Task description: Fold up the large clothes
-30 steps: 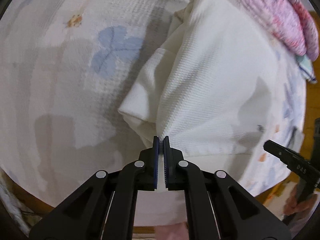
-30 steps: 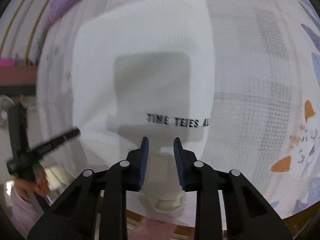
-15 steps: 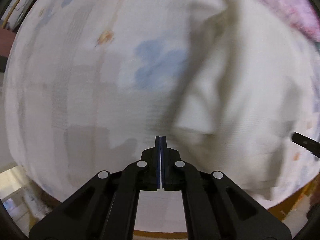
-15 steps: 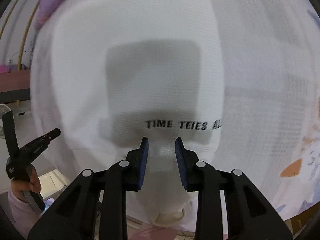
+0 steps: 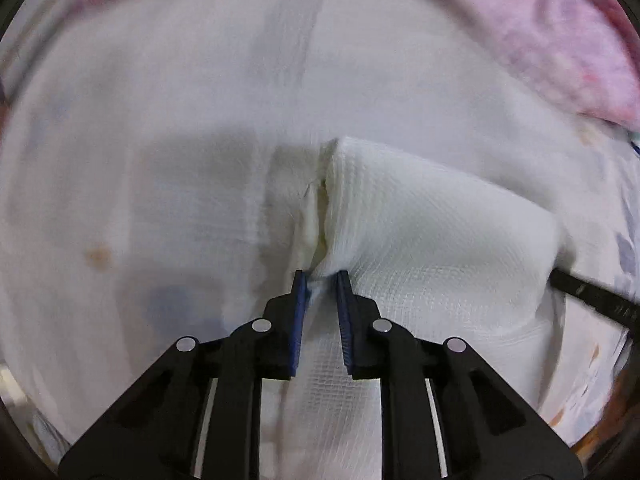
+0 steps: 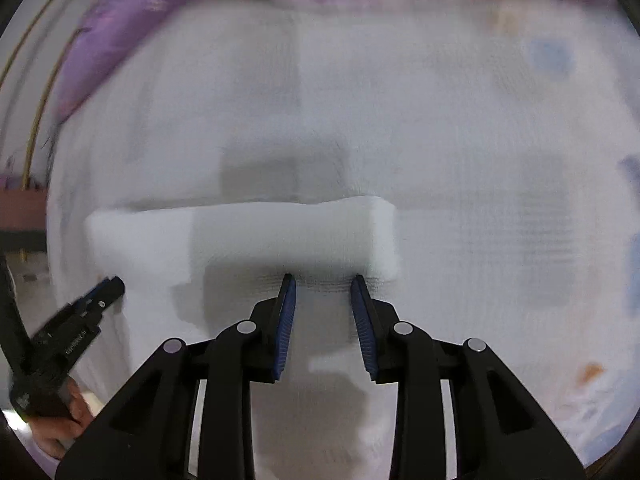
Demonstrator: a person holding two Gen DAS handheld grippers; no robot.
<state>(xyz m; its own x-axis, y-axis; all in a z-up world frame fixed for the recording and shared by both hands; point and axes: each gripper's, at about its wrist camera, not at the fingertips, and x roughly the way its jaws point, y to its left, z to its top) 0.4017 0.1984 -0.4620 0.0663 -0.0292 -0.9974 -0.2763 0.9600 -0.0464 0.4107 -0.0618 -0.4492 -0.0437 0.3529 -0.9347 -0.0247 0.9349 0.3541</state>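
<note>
A white waffle-knit garment lies folded on a pale flowered sheet. My left gripper is open, its jaws on either side of the garment's left folded edge. In the right wrist view the garment is a low folded band across the middle. My right gripper is open over its near edge with nothing held. The left gripper also shows in the right wrist view, at lower left. The tip of the right gripper shows in the left wrist view.
A pink knitted cloth lies along the far right of the sheet. A purple cloth lies at the far left in the right wrist view. The bed's edge and floor show at lower left.
The garment has been folded over into a shorter band; its printed text no longer shows. My left gripper, shut half a second ago, is open at the fold. My right gripper has opened wider.
</note>
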